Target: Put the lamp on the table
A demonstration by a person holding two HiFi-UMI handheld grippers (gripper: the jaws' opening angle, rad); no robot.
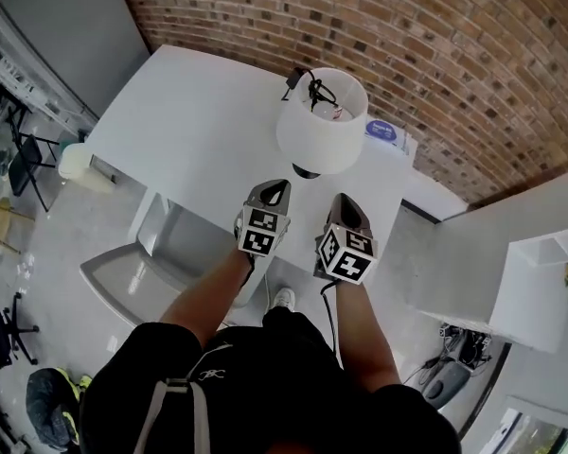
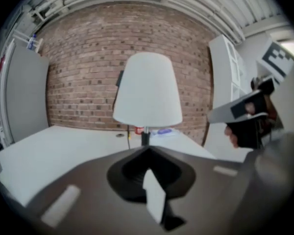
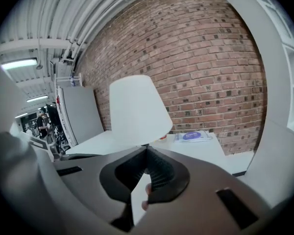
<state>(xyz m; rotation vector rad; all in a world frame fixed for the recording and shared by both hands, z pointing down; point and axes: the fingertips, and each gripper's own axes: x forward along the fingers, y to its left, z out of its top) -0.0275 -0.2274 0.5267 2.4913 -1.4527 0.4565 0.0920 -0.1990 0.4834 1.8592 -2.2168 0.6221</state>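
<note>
Standing upright just ahead of the left gripper and right gripper, both clenched empty, the white cone-shaded lamp sits near the white table's front edge; bare tabletop opens leftward.

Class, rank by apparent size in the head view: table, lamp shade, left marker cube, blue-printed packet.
1. Table
2. Lamp shade
3. Left marker cube and blue-printed packet: these look alike. The cube is nearer the camera and the packet partly hidden, so unranked.
</note>
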